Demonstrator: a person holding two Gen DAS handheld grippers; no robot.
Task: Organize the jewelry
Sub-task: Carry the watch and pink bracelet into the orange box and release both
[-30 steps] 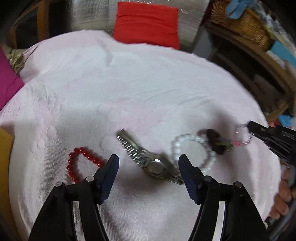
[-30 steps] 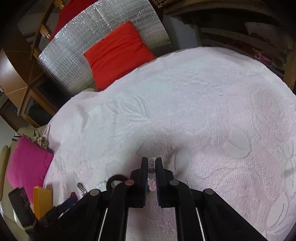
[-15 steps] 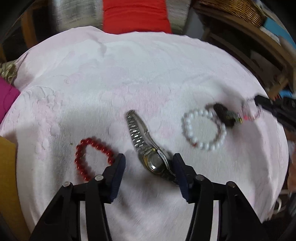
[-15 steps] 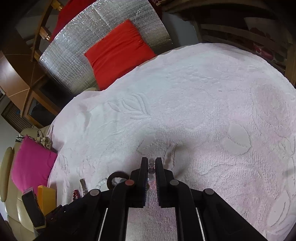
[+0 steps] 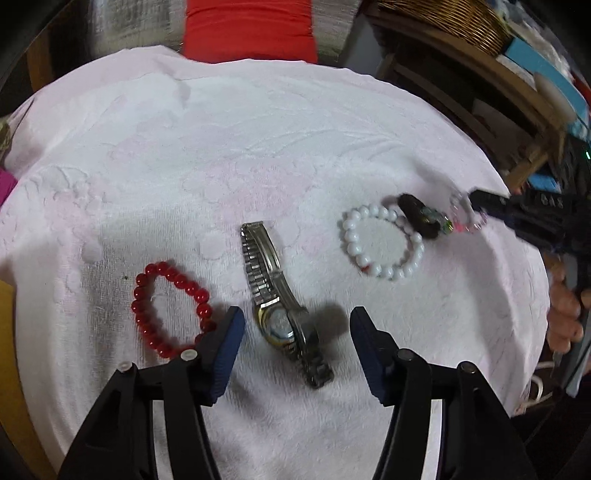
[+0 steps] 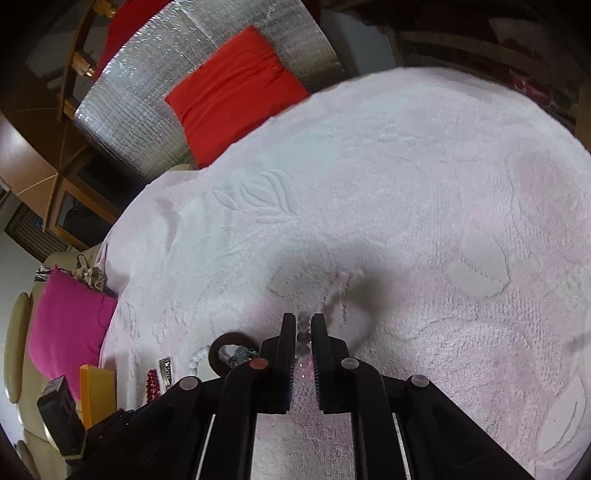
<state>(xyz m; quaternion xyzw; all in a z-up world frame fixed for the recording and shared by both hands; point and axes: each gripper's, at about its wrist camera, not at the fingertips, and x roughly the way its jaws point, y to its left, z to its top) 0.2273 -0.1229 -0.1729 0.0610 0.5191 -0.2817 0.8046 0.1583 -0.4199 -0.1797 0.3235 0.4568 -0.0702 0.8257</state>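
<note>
- The left gripper [image 5: 295, 326] is hovering with jaws apart, the wristwatch [image 5: 280, 295] lying between them on the pink towel [image 5: 258, 147].
- The right gripper [image 6: 303, 341] is clamping the pale beaded bracelet [image 6: 303, 332].

**Jewelry in a row across the towel**

On the towel [image 5: 258, 147], in the left wrist view, a beaded bracelet [image 5: 168, 308] lies leftmost. The wristwatch [image 5: 275, 295] lies to its right, between the left hand-held gripper's [image 5: 295, 328] spread fingers. Further right sits a pearl bracelet [image 5: 382, 242], a dark ring-shaped piece [image 5: 419, 216] touching its far rim. Rightmost, a small bead bracelet [image 5: 465, 214] sits in the right hand-held gripper [image 6: 303, 334]. A cushion [image 5: 251, 29] lies behind the towel.
</note>
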